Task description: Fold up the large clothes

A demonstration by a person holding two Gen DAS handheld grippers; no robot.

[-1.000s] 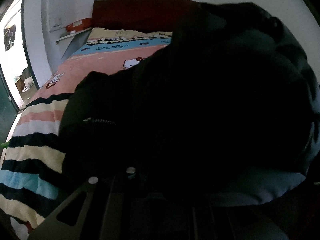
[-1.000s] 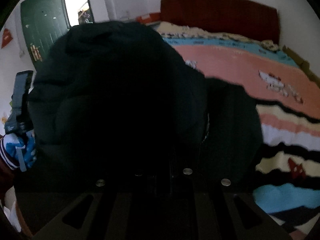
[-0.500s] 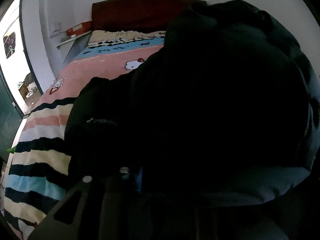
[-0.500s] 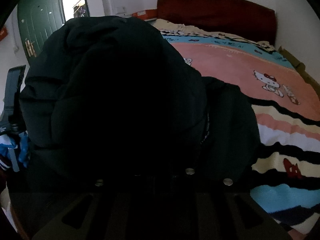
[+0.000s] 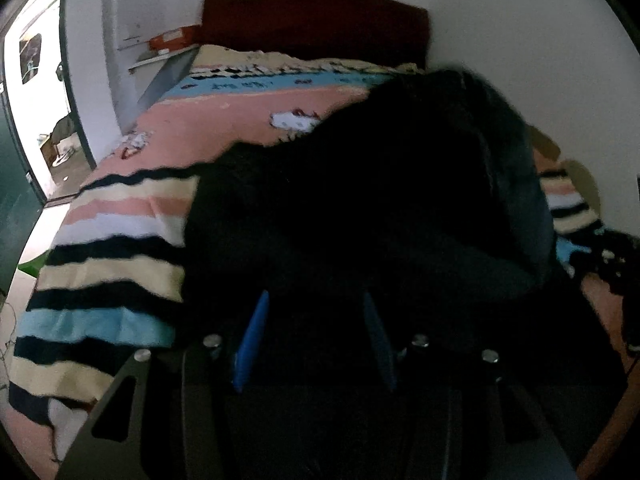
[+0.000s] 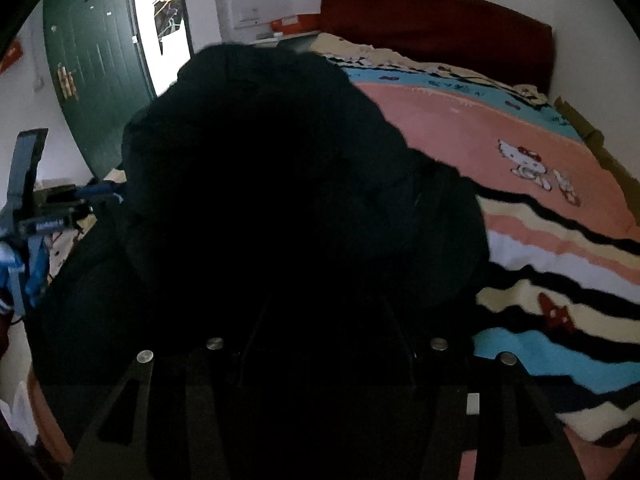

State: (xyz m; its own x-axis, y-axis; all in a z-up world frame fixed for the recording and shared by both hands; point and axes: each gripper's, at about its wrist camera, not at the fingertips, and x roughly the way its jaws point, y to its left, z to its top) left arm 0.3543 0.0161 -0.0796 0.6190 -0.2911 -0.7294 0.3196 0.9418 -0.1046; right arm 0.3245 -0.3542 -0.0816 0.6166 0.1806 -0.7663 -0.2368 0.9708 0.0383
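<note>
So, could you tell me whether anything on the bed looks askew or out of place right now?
Only the black coat: it sits in a bulky, uneven heap on the striped blanket, not flat or squared. Both claws, left and right, are opening with the coat still in front of them. No damage or spill shows.

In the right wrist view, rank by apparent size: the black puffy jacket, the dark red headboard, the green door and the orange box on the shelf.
1. Black puffy jacket, though it lies closest to the camera.
2. Dark red headboard and green door: too alike to rank.
3. Orange box.
</note>
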